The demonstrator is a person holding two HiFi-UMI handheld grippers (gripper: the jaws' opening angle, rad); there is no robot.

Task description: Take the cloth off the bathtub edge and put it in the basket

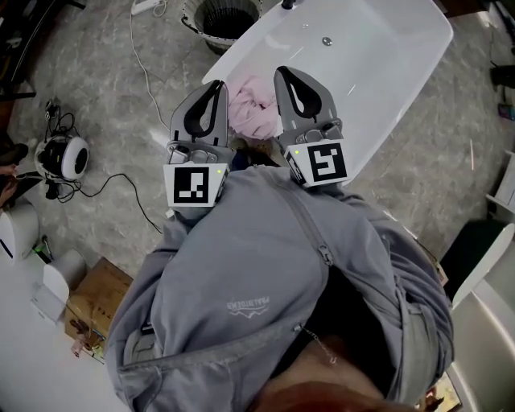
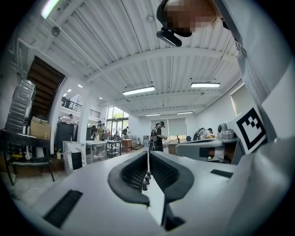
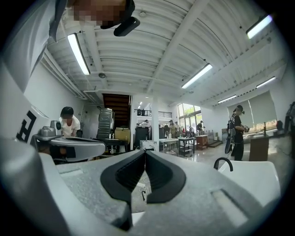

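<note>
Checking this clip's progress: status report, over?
Left gripper shut, empty; right gripper shut, empty. Pink cloth on bathtub edge, not gripped. Basket beyond the tub's end; nothing seen blocking it.

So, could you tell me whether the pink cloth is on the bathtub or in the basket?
On the bathtub: the cloth lies bunched at its near end, apart from the basket.

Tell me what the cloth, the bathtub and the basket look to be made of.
The cloth looks like soft pink fabric: it lies in rumpled folds. The bathtub is smooth glossy white, probably acrylic or enamel, by its even sheen. The basket shows a dark ribbed wall and pale rim, likely plastic; too small to be sure.
</note>
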